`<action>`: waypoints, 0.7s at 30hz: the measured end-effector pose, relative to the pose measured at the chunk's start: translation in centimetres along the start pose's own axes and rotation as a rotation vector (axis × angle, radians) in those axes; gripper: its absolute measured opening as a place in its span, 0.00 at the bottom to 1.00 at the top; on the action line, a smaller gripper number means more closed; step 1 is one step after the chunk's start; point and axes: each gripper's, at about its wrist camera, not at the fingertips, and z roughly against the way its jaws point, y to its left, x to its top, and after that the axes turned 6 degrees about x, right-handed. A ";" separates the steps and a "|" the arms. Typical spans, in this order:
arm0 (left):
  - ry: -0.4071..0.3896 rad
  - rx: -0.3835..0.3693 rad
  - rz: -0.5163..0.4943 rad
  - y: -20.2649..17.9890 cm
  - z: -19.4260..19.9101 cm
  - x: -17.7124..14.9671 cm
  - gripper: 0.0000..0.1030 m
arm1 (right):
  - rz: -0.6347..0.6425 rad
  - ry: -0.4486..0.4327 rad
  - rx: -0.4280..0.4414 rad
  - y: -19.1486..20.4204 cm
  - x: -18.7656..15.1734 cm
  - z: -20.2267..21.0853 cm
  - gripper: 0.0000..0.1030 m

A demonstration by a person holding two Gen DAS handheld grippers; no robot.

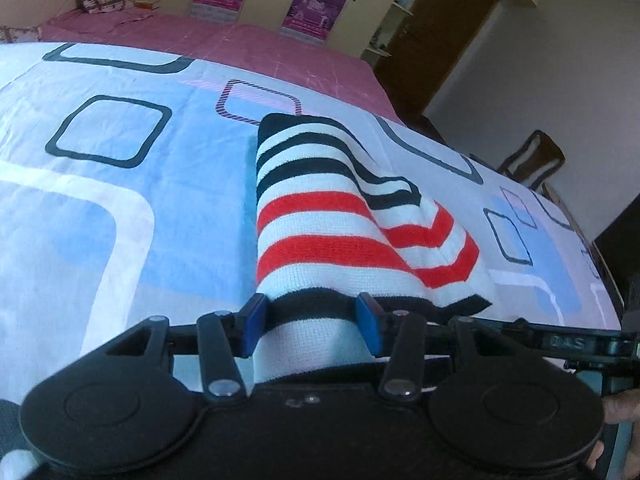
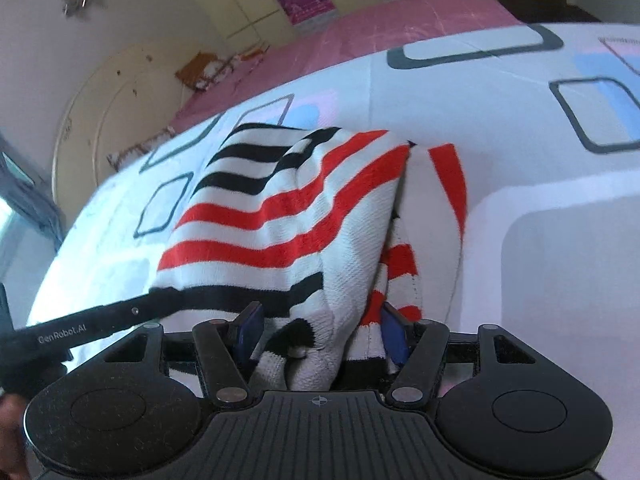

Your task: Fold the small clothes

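A small knitted garment (image 1: 320, 216) with black, white and red stripes lies on the bed sheet (image 1: 120, 184), its near edge lifted. My left gripper (image 1: 312, 320) has its blue pads on either side of the black-striped near edge, with cloth between them. In the right wrist view the same garment (image 2: 280, 208) is bunched and raised. My right gripper (image 2: 320, 336) has a wad of it between its blue pads. The left gripper's black arm (image 2: 88, 320) reaches in from the left under the cloth.
The sheet (image 2: 520, 152) is white and pale blue with dark rounded squares. A pink blanket (image 1: 240, 44) covers the far part of the bed. Cupboards with purple posters (image 1: 316, 8) stand behind. A wooden chair (image 1: 532, 160) stands by the bed's right edge.
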 end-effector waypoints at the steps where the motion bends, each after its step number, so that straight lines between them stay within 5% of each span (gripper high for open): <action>1: 0.001 -0.002 -0.004 0.0 -0.1 0.0 0.47 | -0.010 -0.004 -0.001 0.0 -0.1 -0.2 0.35; 5: 0.010 0.000 -0.024 -0.1 0.1 0.2 0.46 | 0.022 -0.022 -0.012 0.8 -0.3 0.0 0.24; 12: 0.017 -0.012 -0.049 -0.9 0.5 0.2 0.45 | 0.113 -0.093 -0.039 2.8 -0.5 2.0 0.22; 21: 0.023 0.064 -0.254 -5.0 -0.1 -0.6 0.46 | 0.060 -0.066 -0.071 -0.1 -2.7 1.9 0.22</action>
